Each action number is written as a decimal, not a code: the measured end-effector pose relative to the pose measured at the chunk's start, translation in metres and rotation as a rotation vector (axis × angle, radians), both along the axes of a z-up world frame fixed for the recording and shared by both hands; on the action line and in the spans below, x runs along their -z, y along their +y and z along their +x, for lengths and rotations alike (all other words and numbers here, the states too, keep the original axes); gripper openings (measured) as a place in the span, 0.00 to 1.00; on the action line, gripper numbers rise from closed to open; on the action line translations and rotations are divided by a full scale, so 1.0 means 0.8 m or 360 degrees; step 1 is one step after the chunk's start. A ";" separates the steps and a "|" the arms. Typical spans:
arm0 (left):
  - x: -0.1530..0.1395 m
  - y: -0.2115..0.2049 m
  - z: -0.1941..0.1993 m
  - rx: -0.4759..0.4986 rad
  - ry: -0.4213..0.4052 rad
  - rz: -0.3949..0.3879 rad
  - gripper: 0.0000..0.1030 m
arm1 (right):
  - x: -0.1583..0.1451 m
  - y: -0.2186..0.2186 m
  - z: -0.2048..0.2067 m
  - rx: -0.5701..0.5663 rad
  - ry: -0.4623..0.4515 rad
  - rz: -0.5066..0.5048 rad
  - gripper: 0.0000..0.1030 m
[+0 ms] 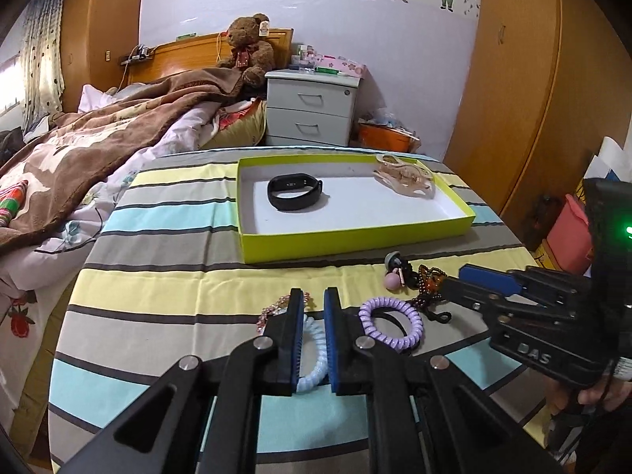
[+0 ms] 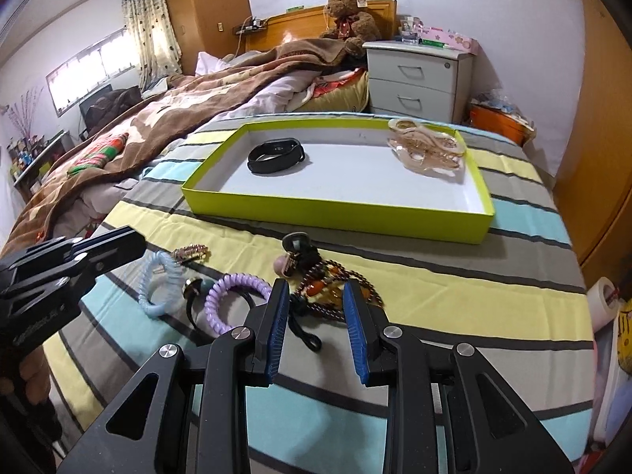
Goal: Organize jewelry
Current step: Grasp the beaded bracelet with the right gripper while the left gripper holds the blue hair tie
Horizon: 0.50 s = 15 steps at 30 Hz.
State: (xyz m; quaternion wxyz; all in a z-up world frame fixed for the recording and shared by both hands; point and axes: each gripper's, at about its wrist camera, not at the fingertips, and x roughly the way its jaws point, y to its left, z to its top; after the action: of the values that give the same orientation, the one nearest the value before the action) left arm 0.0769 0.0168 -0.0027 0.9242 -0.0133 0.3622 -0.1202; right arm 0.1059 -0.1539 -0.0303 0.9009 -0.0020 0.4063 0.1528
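A lime-green tray (image 1: pixel 355 239) (image 2: pixel 331 209) on the striped table holds a black wristband (image 1: pixel 295 191) (image 2: pixel 276 156) and a clear bag of gold jewelry (image 1: pixel 407 177) (image 2: pixel 428 152). My left gripper (image 1: pixel 314 316) is open, its fingers either side of a pale blue coil hair tie (image 1: pixel 316 359) (image 2: pixel 158 288). A purple coil tie (image 1: pixel 391 326) (image 2: pixel 233 302) lies beside it. My right gripper (image 2: pixel 316 308) (image 1: pixel 454 280) is open over a dark beaded bracelet (image 2: pixel 328 292) (image 1: pixel 430 288). A pink beaded piece (image 1: pixel 272 310) (image 2: pixel 191 252) and a pink-ball hair tie (image 1: pixel 395 272) (image 2: pixel 294 254) lie nearby.
The table's striped cloth (image 1: pixel 166 276) (image 2: pixel 474 296) has a bed with a brown blanket (image 1: pixel 79 150) to its left. A grey nightstand (image 1: pixel 312 106) and an orange bin (image 1: pixel 387 138) stand behind. A tape roll (image 2: pixel 602 300) sits off the right edge.
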 end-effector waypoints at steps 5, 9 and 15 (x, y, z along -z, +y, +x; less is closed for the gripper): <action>0.002 0.008 -0.001 -0.0003 0.0005 -0.0019 0.11 | 0.013 0.012 0.010 0.0001 0.0068 -0.0051 0.28; 0.006 0.018 -0.004 -0.0020 0.0018 -0.0026 0.11 | 0.016 0.011 0.012 -0.0007 0.0075 -0.0070 0.29; 0.016 0.027 -0.006 0.0019 0.0070 -0.0044 0.11 | 0.012 0.009 0.007 0.0063 0.0070 -0.0201 0.29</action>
State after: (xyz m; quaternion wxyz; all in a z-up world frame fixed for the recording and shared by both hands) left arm 0.0721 0.0382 -0.0155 0.9150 -0.0266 0.3808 -0.1304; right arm 0.1116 -0.1470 -0.0396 0.8927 -0.0474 0.4347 0.1092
